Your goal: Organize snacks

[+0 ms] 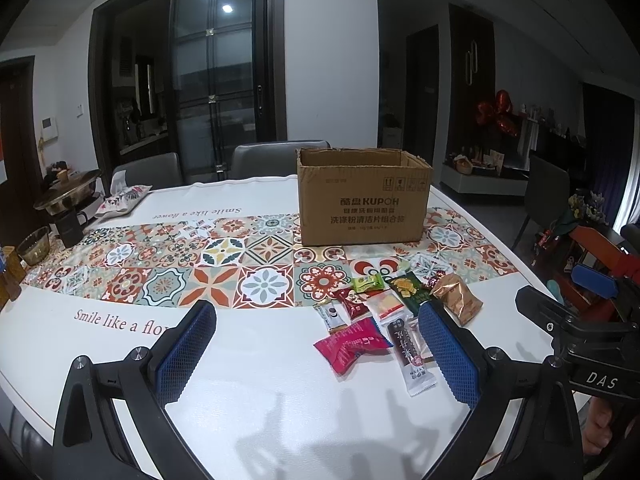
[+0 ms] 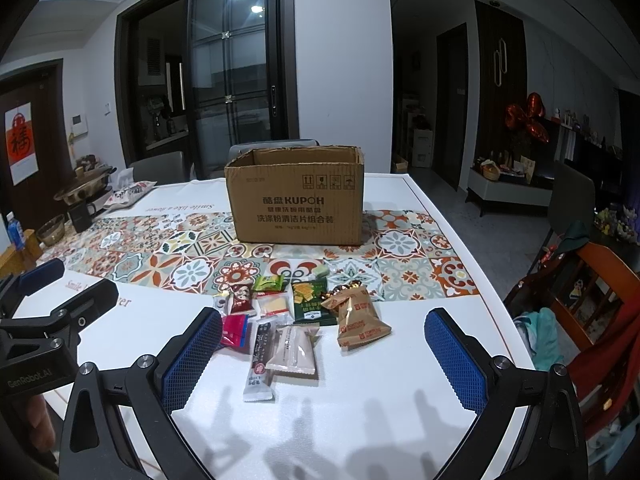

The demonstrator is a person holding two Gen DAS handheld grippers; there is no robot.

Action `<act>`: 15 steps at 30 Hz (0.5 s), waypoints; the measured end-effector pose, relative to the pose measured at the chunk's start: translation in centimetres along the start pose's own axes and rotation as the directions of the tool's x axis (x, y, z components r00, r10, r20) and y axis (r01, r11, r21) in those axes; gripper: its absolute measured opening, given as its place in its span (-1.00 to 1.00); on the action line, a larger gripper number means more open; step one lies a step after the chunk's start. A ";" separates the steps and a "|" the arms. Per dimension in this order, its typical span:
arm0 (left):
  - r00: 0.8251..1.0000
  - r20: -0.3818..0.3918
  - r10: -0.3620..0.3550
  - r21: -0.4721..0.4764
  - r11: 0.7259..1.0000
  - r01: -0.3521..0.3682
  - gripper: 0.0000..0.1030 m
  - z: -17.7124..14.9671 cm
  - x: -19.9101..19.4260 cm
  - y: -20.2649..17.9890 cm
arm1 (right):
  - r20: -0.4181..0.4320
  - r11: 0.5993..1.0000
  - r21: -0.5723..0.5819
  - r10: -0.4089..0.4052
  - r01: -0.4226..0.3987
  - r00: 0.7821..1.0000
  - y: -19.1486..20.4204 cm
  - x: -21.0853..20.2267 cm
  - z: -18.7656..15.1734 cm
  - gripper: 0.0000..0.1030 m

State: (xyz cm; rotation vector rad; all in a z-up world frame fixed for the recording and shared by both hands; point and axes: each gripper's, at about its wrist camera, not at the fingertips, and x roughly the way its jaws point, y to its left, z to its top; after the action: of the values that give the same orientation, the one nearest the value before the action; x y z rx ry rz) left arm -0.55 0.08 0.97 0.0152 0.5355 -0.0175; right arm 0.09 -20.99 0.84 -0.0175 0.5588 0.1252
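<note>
An open cardboard box (image 1: 362,200) (image 2: 298,200) stands on the patterned runner at the far side of the table. In front of it lies a loose pile of snack packets: a pink packet (image 1: 350,346), a long dark bar (image 1: 412,356) (image 2: 259,360), a beige packet (image 2: 296,350), a green chip bag (image 2: 312,302) and a gold bag (image 1: 458,298) (image 2: 358,320). My left gripper (image 1: 316,354) is open, above the table just left of the pile. My right gripper (image 2: 324,358) is open, with the pile's near edge between its fingers but untouched.
A white table (image 1: 248,392) with a tiled runner carries a floral cushion (image 1: 122,198), a pot and a glass bowl (image 1: 34,246) at the far left. Grey chairs stand behind the table. An orange wooden chair (image 2: 600,300) with clothes is at the right.
</note>
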 end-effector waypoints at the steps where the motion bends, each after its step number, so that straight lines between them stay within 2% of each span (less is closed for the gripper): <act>1: 1.000 0.001 0.000 0.000 1.000 0.000 1.00 0.0 0.0 0.0 | 0.000 1.000 0.000 0.000 0.000 1.000 0.0 0.0 0.0 0.99; 15: 1.000 0.003 -0.002 0.000 1.000 0.002 1.00 -0.1 0.0 -0.1 | 0.002 1.000 -0.001 0.000 0.000 1.000 0.1 0.0 0.1 0.99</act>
State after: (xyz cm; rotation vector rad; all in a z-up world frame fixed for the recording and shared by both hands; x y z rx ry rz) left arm -0.56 0.02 0.88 0.0145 0.5323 -0.0191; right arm 0.11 -20.93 0.91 -0.0183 0.5564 0.1258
